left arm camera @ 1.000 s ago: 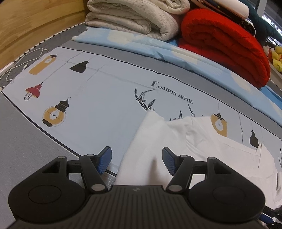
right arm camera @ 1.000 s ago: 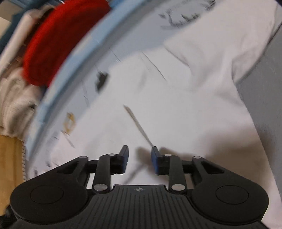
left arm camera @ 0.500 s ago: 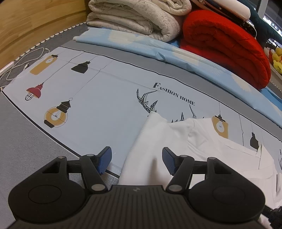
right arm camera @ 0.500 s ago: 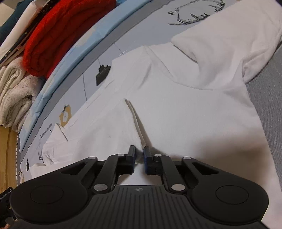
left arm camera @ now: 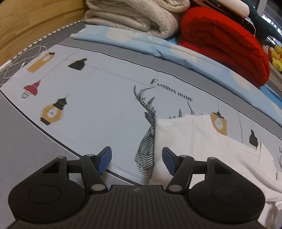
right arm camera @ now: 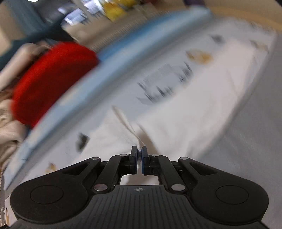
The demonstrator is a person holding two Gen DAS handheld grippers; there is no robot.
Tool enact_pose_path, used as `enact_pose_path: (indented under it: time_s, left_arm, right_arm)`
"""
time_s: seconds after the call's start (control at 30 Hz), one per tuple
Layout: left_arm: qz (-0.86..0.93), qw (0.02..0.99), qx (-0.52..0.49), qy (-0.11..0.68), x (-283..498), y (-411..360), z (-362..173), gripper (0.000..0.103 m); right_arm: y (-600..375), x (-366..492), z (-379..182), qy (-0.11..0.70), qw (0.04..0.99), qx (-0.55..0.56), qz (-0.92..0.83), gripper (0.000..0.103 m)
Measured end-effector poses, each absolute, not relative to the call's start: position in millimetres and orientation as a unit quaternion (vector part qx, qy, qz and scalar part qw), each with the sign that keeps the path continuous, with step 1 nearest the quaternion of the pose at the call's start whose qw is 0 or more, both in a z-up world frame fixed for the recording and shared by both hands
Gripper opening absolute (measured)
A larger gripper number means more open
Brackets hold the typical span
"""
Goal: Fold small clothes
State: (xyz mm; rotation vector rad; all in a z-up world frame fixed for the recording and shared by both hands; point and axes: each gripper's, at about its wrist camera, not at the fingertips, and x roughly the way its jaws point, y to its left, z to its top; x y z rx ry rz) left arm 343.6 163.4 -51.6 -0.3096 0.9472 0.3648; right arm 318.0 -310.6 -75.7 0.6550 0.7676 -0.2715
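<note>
The right tongs (right arm camera: 139,152) were clenched on a fold of the white shirt (left arm camera: 202,141), which lay on the printed sheet (left arm camera: 98,105) right of the released, empty left tongs (left arm camera: 136,161).

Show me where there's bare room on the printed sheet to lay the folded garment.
Free: the printed sheet between the lamp prints and the white garment, under the open left gripper. Crowded: the far edge, with the cream blanket and red blanket.
</note>
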Motion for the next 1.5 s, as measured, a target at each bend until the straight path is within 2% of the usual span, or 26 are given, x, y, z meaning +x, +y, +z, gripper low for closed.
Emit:
enact_pose_path:
  time_s: [0.17,0.37,0.4,0.5,0.53,0.6,0.73,0.8,0.9,1.0,1.1,1.17,1.27,1.33,1.37,1.5]
  left_arm:
    - [0.149,0.858,-0.150,0.468,345.8,158.0,-59.7,0.069]
    - [0.138,0.855,-0.151,0.477,346.0,157.0,-64.4,0.069]
    - [0.135,0.855,-0.150,0.478,346.1,156.0,-64.5,0.069]
    - [0.124,0.853,-0.144,0.486,346.9,152.1,-67.0,0.069]
    - [0.120,0.853,-0.144,0.487,347.1,151.2,-67.5,0.069]
    - [0.115,0.854,-0.146,0.487,347.6,149.4,-67.4,0.069]
    - [0.089,0.856,-0.145,0.488,346.9,142.4,-68.4,0.066]
    - [0.078,0.851,-0.159,0.494,346.1,141.5,-70.0,0.051]
    - [0.071,0.834,-0.204,0.508,343.4,145.2,-73.9,0.042]
    - [0.059,0.815,-0.241,0.524,341.2,142.7,-79.8,0.041]
    - [0.066,0.814,-0.226,0.532,343.9,136.4,-87.6,0.041]
    - [0.069,0.815,-0.204,0.538,346.2,133.0,-92.4,0.041]
    - [0.059,0.821,-0.178,0.539,347.4,126.9,-95.1,0.041]
    - [0.056,0.824,-0.158,0.541,347.5,123.1,-95.9,0.025]
    - [0.057,0.826,-0.144,0.542,347.8,121.0,-95.7,0.003]
    - [0.059,0.843,-0.116,0.521,344.2,119.7,-81.2,0.000]
  right_arm:
    - [-308.5,318.7,-63.1,0.334,0.886,0.302,-0.110,0.003]
    - [-310.3,300.6,-26.3,0.249,0.913,0.310,-0.090,0.003]
    - [-312.2,303.4,-27.8,0.263,0.912,0.298,-0.097,0.003]
    - [-324.6,325.1,-70.7,0.409,0.856,0.256,-0.188,0.006]
    - [-333.5,321.3,-85.3,0.431,0.829,0.276,-0.226,0.006]
    - [-343.2,316.0,-91.0,0.424,0.820,0.297,-0.243,0.007]
    - [-332.4,318.8,-66.1,0.357,0.872,0.295,-0.157,0.007]
    - [-328.7,320.5,-67.5,0.362,0.868,0.311,-0.137,0.007]
    - [-329.2,326.1,-78.9,0.399,0.844,0.329,-0.144,0.007]
    - [-329.0,328.7,-90.0,0.435,0.821,0.337,-0.149,0.007]
    - [-321.1,324.2,-101.1,0.460,0.804,0.342,-0.156,0.009]
    - [-319.8,322.4,-106.7,0.469,0.798,0.342,-0.163,0.017]
    - [-319.0,320.1,-111.3,0.473,0.794,0.344,-0.167,0.019]
    - [-318.8,321.8,-113.3,0.472,0.794,0.345,-0.169,0.019]
    - [-319.9,321.2,-112.9,0.471,0.794,0.345,-0.170,0.019]
    - [-322.7,321.5,-113.6,0.463,0.798,0.348,-0.166,0.017]
